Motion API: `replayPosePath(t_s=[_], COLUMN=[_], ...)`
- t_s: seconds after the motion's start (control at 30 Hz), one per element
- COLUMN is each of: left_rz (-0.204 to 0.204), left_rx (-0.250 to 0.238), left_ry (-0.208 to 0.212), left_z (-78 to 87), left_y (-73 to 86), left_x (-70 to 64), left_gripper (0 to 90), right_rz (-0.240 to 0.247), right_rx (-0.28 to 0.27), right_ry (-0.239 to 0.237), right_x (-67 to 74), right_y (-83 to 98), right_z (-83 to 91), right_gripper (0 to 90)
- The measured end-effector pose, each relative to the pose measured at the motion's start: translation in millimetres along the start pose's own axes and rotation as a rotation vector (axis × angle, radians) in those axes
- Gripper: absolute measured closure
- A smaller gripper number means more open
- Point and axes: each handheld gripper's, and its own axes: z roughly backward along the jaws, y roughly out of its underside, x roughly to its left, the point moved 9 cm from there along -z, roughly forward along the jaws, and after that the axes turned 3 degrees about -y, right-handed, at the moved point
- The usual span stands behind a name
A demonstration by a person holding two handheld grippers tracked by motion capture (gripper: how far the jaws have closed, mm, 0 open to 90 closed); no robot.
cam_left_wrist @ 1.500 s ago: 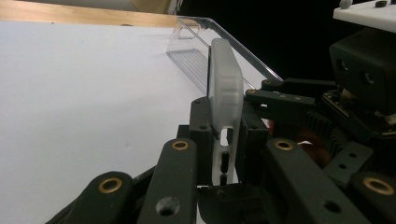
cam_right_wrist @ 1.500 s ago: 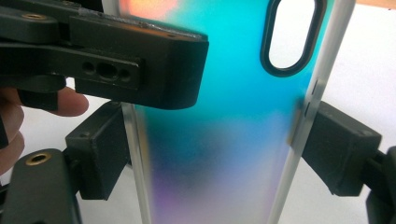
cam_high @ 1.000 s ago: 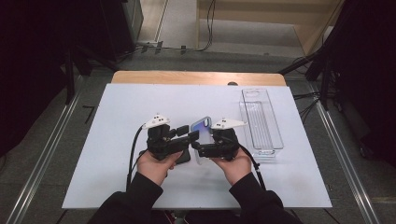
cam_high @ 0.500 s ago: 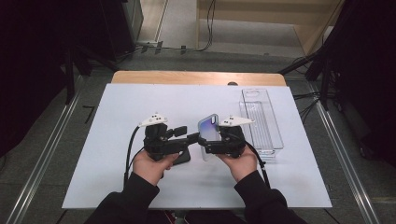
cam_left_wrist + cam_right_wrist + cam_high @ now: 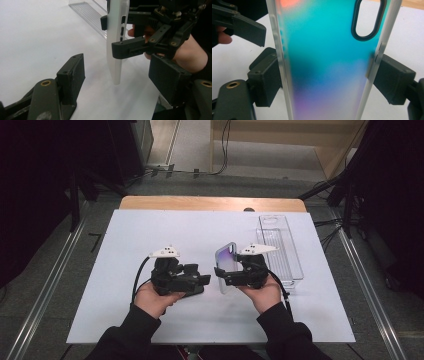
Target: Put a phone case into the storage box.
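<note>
The phone case (image 5: 226, 266) has been passed across: it is now clamped by its two long edges in the right gripper (image 5: 223, 272) and held upright above the white table (image 5: 150, 230), while the left gripper (image 5: 204, 281) has been drawn back to the left with its jaws just opened and nothing between them. The handover is judged complete, so the clear tray (image 5: 280, 245) just beyond the right hand is probably the case's destination. The table is otherwise bare; a grey floor, cables and dark stands are seen around it.
</note>
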Motion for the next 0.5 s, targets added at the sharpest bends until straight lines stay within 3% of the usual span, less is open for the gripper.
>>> replayPosePath(t_s=[0.17, 0.37, 0.5], left_rz=[-0.075, -0.142, -0.158], left_rx=[0.056, 0.114, 0.136], left_ry=[0.056, 0.031, 0.052], left_z=[3.6, 4.1, 6.2], left_y=[9.8, 26.5, 34.8], left_x=[-0.9, 5.7, 11.2], left_gripper=[29.5, 29.5, 29.5], right_rz=[0.005, 0.021, 0.039], right_rx=[0.005, 0.014, 0.021], right_ry=[-0.021, -0.04, -0.054], right_x=[-0.1, -0.4, 0.1], right_y=[-0.6, -1.4, -2.4], right_z=[3.3, 6.6, 8.8], right_gripper=[14.5, 14.5, 14.5])
